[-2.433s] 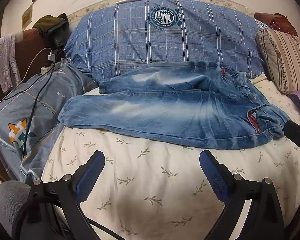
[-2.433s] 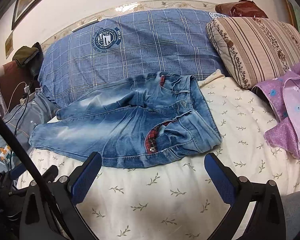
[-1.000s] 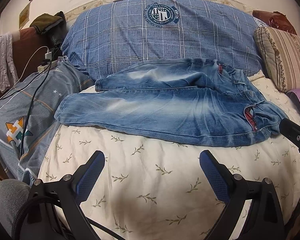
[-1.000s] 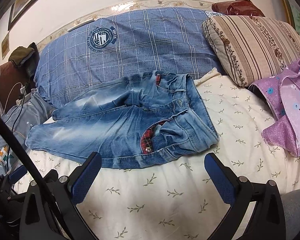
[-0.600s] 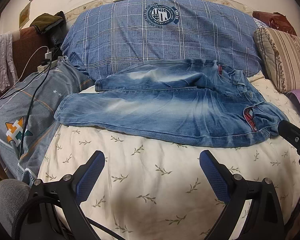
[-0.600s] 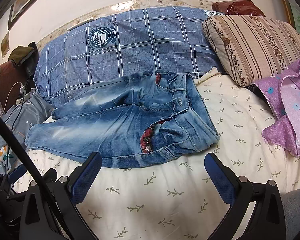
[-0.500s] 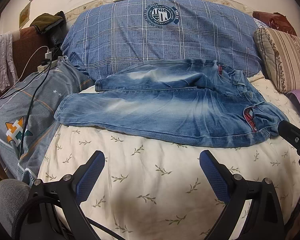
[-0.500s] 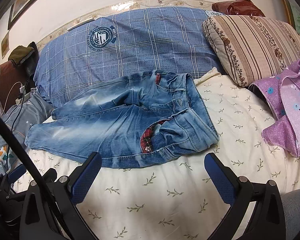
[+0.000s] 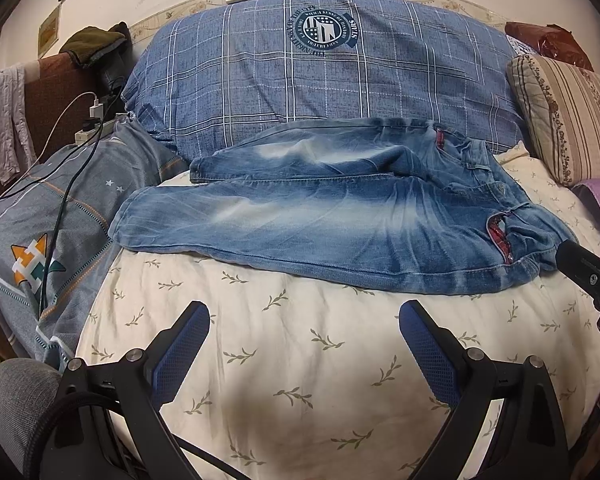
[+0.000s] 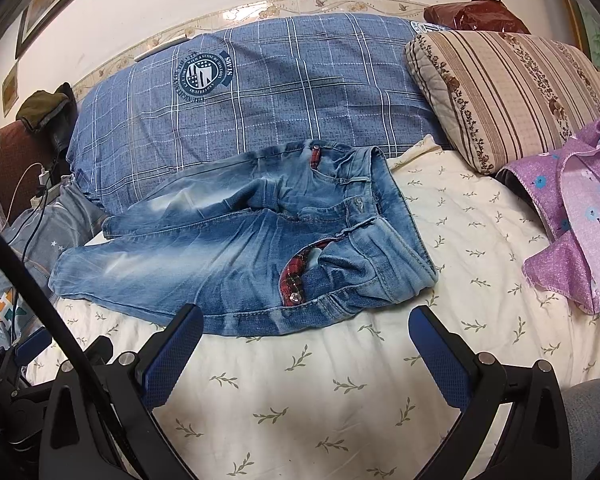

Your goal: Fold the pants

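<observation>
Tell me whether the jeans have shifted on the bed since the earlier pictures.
No. The jeans lie as before: far leg against the blue pillow, waistband toward the striped pillow. Only the cameras drifted slightly.

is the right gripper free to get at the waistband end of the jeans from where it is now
Probably yes. The right gripper is open, and only bare sheet lies between it and the waistband of the jeans; nothing lies on top.

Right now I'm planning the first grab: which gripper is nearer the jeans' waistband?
Right. The right gripper hovers open just short of the waistband; the left gripper, also open, faces the legs, waistband off to its right.
</observation>
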Motion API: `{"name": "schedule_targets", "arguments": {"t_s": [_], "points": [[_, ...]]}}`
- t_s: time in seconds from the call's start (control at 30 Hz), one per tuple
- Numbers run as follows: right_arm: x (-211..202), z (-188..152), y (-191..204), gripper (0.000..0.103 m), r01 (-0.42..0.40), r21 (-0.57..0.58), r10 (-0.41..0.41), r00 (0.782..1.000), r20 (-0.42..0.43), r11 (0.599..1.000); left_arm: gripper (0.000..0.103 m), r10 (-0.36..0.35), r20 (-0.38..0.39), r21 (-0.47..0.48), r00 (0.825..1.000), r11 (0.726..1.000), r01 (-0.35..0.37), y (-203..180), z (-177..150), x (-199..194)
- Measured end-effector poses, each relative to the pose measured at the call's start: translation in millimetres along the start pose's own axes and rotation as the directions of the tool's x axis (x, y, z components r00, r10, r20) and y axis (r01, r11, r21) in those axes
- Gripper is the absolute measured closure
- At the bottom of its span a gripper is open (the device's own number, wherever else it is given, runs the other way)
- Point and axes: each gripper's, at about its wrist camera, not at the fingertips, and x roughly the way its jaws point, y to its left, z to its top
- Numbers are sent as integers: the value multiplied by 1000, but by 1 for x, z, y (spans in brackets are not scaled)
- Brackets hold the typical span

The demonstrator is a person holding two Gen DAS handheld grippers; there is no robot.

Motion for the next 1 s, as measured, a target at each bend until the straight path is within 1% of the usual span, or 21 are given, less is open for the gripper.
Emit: {"name": "schedule_targets", "arguments": {"t_s": [0.37, 1.0], "points": [[-1, 1, -1, 0, 13, -2, -13, 1000, 3, 1000, 6, -1, 0, -6, 1000, 1000, 1, -1, 1, 1], [4, -1, -1, 0, 25, -4, -25, 999, -29, 1000, 6, -1, -7, 2, 1000, 1000, 1, -2, 1, 1]]}}
